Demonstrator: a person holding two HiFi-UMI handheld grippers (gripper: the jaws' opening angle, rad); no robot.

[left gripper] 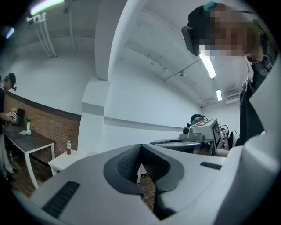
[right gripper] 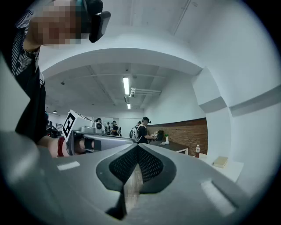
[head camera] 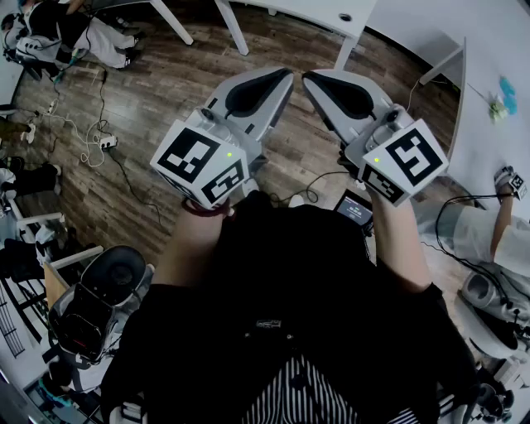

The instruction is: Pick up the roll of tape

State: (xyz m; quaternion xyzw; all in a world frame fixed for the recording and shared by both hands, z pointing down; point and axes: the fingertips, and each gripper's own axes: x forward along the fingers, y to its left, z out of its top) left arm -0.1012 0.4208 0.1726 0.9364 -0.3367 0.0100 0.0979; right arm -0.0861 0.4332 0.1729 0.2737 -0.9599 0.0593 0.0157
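No roll of tape shows in any view. In the head view the person holds both grippers side by side in front of the chest, pointing away over the floor. The left gripper (head camera: 277, 83) and the right gripper (head camera: 316, 83) nearly touch at their tips. Seen from its own camera, the left gripper (left gripper: 141, 151) has its dark ribbed pads meeting at the tip with nothing between them. The right gripper (right gripper: 137, 150) is likewise shut and holds nothing. Each gripper view shows the other gripper's marker cube off to the side.
Wooden floor (head camera: 174, 91) lies below, with cables and a power strip (head camera: 106, 142) at the left. White table legs (head camera: 232, 25) stand at the top and a white table (head camera: 497, 91) at the right. A bottle (right gripper: 197, 151) stands on a low white table near a brick wall.
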